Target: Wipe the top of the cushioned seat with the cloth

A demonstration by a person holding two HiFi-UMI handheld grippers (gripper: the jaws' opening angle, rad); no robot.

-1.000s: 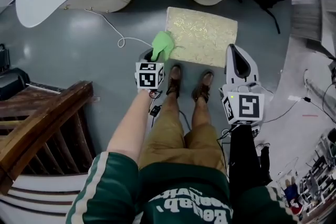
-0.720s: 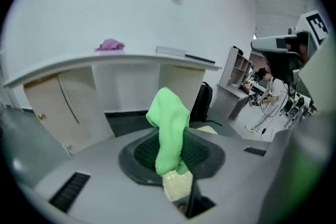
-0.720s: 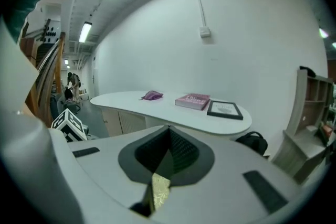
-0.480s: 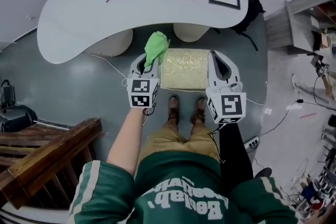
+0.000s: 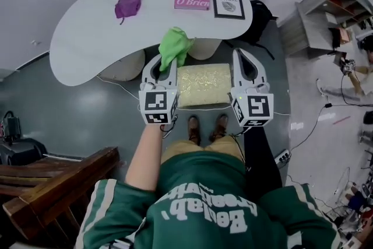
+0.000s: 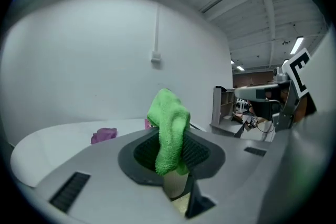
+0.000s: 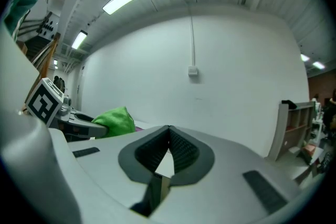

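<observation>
a: which step is the person at?

b: by the look of it, the wiping itself isn't under way. the left gripper [image 6: 173, 150] has its jaws pinched on the green cloth [image 6: 168, 122], which bunches above them and droops down between them. it is held up in the air, not on the seat.

a: and the seat?

b: the cushioned seat [image 5: 203, 85] sits on the floor just ahead of the person's shoes, near the edge of the white table [image 5: 81, 44]. in the head view it shows between the two grippers, but both appear well above it.

a: the other claw?

b: the right gripper [image 7: 168, 136] has its jaws brought together at the tips with nothing between them. it looks idle.

a: so what does the next move call for?

b: probably lowering the left gripper until the green cloth lies on the seat top, then sweeping across it. the cloth is bunched, so it may need pressing down to spread. the purple rag [image 5: 127, 4] on the table seems to play no part.
</observation>
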